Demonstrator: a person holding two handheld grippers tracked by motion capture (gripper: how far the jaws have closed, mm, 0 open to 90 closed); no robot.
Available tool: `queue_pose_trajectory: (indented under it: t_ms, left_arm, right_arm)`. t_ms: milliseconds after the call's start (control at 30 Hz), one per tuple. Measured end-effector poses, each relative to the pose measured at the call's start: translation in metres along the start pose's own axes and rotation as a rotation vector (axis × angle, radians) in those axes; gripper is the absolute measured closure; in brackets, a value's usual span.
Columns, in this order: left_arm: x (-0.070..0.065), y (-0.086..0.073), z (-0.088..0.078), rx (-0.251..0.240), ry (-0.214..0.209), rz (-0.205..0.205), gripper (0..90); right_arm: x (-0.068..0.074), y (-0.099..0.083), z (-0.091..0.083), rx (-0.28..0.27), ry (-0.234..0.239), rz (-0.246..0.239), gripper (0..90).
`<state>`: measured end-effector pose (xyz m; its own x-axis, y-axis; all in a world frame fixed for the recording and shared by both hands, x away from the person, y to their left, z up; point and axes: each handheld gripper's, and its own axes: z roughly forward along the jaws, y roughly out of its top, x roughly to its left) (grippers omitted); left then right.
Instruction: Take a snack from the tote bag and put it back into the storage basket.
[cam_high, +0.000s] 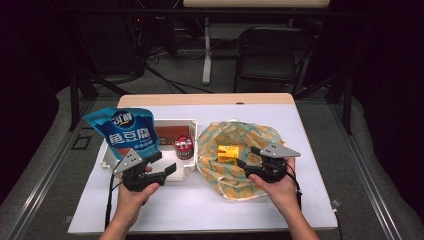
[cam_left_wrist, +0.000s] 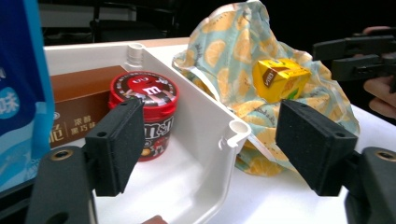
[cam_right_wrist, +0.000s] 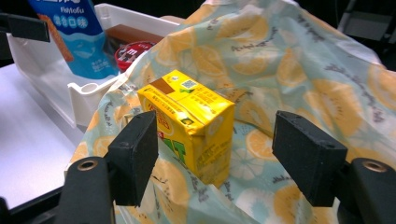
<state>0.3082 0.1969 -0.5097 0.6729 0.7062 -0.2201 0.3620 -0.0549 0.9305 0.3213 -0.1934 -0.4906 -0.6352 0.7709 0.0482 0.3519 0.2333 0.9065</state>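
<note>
Reaching for the small yellow cardboard juice carton (cam_right_wrist: 189, 123) on the lemon-print cloth bag (cam_right_wrist: 299, 70)

The right gripper (cam_right_wrist: 215, 156) stands wide open, holding nothing, its jaws either side of the carton without touching; closing off-centre could tip the carton or pinch the loose cloth. The left gripper (cam_left_wrist: 208, 142) is open and empty, straddling the white plastic bin's (cam_left_wrist: 205, 121) corner, so a careless move may knock it. Bare table lies nearer the person, and the bin just beside the bag.
</note>
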Motion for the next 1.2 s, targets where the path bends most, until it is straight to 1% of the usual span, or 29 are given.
queue_pose_trajectory:
  t_ms: [33,67,200,267,300,367,433,500,533,633,700,833,867,900,1000,1067,1133,1200]
  left_arm:
    - [0.001,0.000,-0.001,0.010,-0.014,0.002,22.2]
    - [0.001,0.001,-0.001,0.018,-0.018,0.001,21.9]
    - [0.002,0.001,-0.001,0.020,-0.017,0.002,22.0]
    - [0.002,0.001,-0.001,0.019,-0.020,-0.001,22.1]
    - [0.002,0.001,-0.001,0.019,-0.021,0.001,22.1]
    - [0.001,0.001,-0.001,0.025,-0.017,0.003,22.4]
    - [0.001,0.000,0.000,0.029,-0.018,0.003,22.4]
    - [0.000,0.000,0.000,0.028,-0.020,0.005,22.6]
    - [0.000,-0.001,0.001,0.022,-0.004,0.008,22.7]
    - [0.000,-0.001,0.001,0.020,-0.005,0.004,23.1]
    - [0.000,-0.001,0.001,0.032,-0.021,0.007,23.4]
    - [0.000,-0.001,0.001,0.035,-0.031,0.013,24.1]
    - [0.000,-0.001,0.001,0.038,-0.031,0.014,24.3]
    - [-0.001,-0.002,0.002,0.032,-0.015,0.012,24.4]
    - [-0.001,-0.002,0.002,0.039,-0.032,0.019,24.8]
    - [-0.001,-0.002,0.002,0.043,-0.031,0.020,25.3]
    - [-0.001,-0.002,0.003,0.045,-0.029,0.020,25.5]
    - [-0.001,-0.002,0.003,0.045,-0.028,0.020,25.9]
  right_arm:
    - [0.001,0.001,0.003,0.007,0.007,-0.012,31.1]
    - [0.001,0.002,0.004,0.010,0.010,-0.017,31.1]
    - [0.003,0.005,0.012,0.014,0.024,-0.025,32.5]
    - [0.003,0.006,0.016,0.010,0.029,-0.020,32.1]
    - [0.003,0.006,0.018,0.015,0.034,-0.026,31.7]
    - [0.002,0.006,0.022,0.031,0.042,-0.030,30.2]
    - [0.001,0.006,0.027,0.034,0.049,-0.027,30.0]
    - [0.001,0.007,0.031,0.044,0.058,-0.035,28.9]
    - [0.001,0.007,0.032,0.044,0.060,-0.041,28.8]
    - [0.000,0.010,0.037,0.050,0.080,-0.048,28.7]
    - [0.000,0.011,0.040,0.058,0.090,-0.052,28.3]
    - [0.000,0.011,0.047,0.079,0.103,-0.067,29.2]
    - [0.001,0.010,0.048,0.081,0.095,-0.071,29.9]
    - [0.000,0.010,0.049,0.084,0.100,-0.070,29.9]
    - [0.002,0.008,0.048,0.070,0.088,-0.065,33.6]
    - [0.003,0.006,0.046,0.066,0.083,-0.084,38.7]
    - [0.005,0.002,0.044,0.067,0.067,-0.099,42.4]
    - [0.007,-0.001,0.042,0.064,0.055,-0.096,45.4]
